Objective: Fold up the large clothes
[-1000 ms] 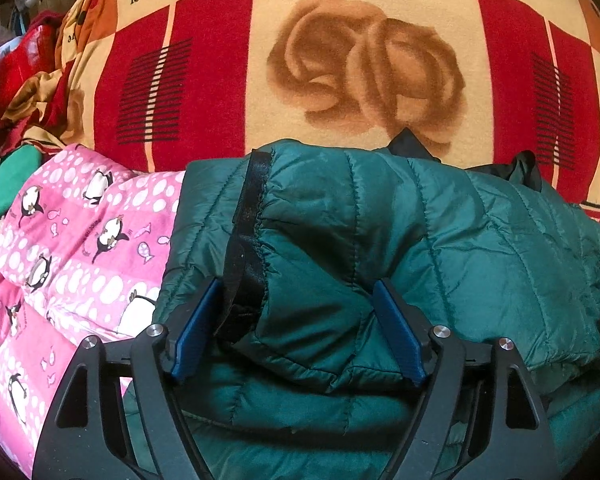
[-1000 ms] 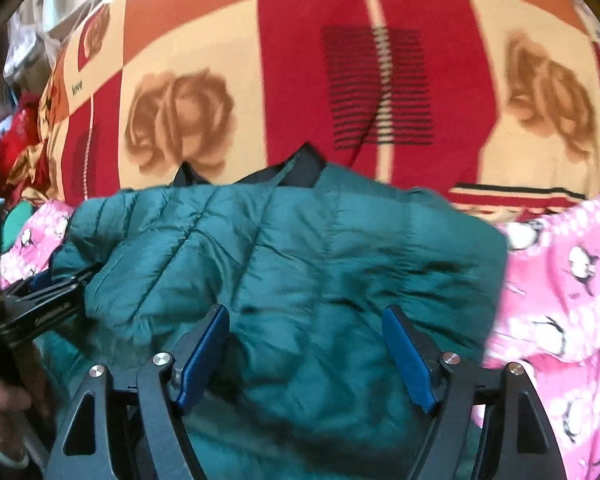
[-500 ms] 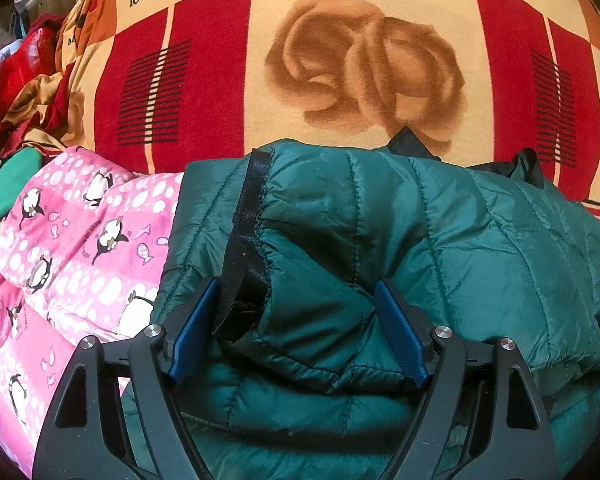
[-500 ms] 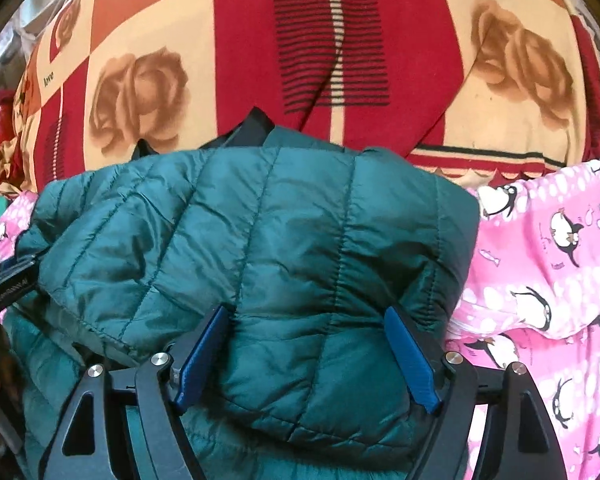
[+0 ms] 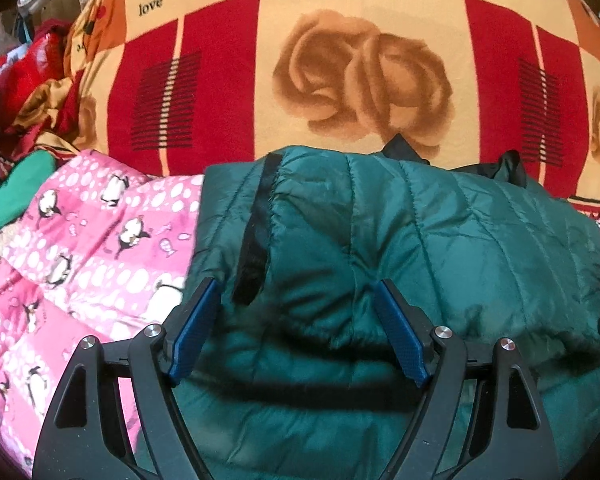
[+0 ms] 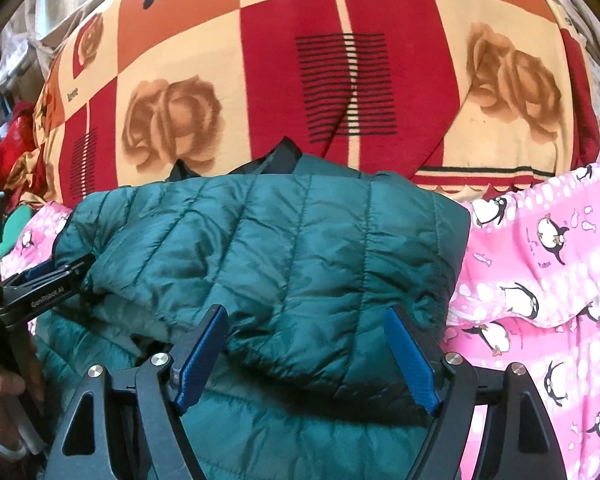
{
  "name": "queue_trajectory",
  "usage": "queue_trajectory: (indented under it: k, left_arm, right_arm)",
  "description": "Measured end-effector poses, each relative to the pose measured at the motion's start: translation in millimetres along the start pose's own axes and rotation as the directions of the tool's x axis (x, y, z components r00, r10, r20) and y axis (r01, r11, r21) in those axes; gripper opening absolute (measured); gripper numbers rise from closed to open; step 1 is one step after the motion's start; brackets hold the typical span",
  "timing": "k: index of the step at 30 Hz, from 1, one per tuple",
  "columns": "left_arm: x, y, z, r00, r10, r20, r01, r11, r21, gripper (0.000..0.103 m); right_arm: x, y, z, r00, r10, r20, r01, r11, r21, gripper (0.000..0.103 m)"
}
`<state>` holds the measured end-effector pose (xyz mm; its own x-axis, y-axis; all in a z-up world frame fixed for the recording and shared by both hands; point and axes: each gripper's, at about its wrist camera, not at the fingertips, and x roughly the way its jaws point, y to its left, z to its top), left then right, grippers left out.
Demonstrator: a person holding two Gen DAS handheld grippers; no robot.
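A dark green quilted jacket [image 5: 400, 240] lies folded over on itself on a pink penguin blanket [image 5: 100, 248]. Its black-trimmed edge [image 5: 256, 240] runs down the left side. My left gripper [image 5: 296, 284] hovers open over the near left of the upper layer, its blue pads [image 5: 196, 328] standing either side of the puffy fold without squeezing it. My right gripper [image 6: 306, 310] is open the same way over the jacket [image 6: 300, 248] near its right corner. The left gripper [image 6: 48, 280] also shows at the left edge of the right wrist view, held by a hand [image 6: 0, 396].
Behind the jacket spreads a red, orange and cream rose-patterned blanket [image 5: 360, 80] printed with "love". A heap of red and green clothes [image 5: 16, 112] sits at the far left. The pink penguin blanket [image 6: 540, 280] extends to the right of the jacket.
The right wrist view swung across the jacket and settled over its right part. Both grippers lifted slightly off the fold. Their jaws stayed wide and the jacket kept its shape.
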<state>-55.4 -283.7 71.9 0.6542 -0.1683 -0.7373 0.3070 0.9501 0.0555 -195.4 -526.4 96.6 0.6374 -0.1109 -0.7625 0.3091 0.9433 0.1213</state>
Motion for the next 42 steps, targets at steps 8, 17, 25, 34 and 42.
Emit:
queue_trajectory:
  k: [8,17,25,34,42]
  left_arm:
    - [-36,5,-16,0.999,0.017,0.036,-0.018,0.999,0.036,0.08]
    - [-62,11,-41,0.999,0.03,0.04,-0.032,0.998,0.055,0.08]
    - [-83,15,-53,0.998,0.028,0.06,-0.031,0.998,0.048,0.08]
    - [-103,19,-70,0.997,0.031,0.077,-0.036,0.998,0.058,0.08]
    - [-120,26,-82,0.995,0.04,0.096,-0.046,0.997,0.062,0.08]
  right_arm:
    - [-6,-3,-11,1.0,-0.002,-0.023,0.003,0.999,0.035,0.078]
    - [-21,-6,-33,0.999,-0.014,-0.05,0.016,0.999,0.044,0.078]
    - [-31,-10,-54,0.997,-0.025,-0.07,0.029,0.997,0.065,0.078]
    - [-46,-7,-79,0.995,-0.034,-0.095,0.039,0.998,0.051,0.078]
    - [-66,-3,-98,0.995,-0.033,-0.094,0.037,0.998,0.041,0.078]
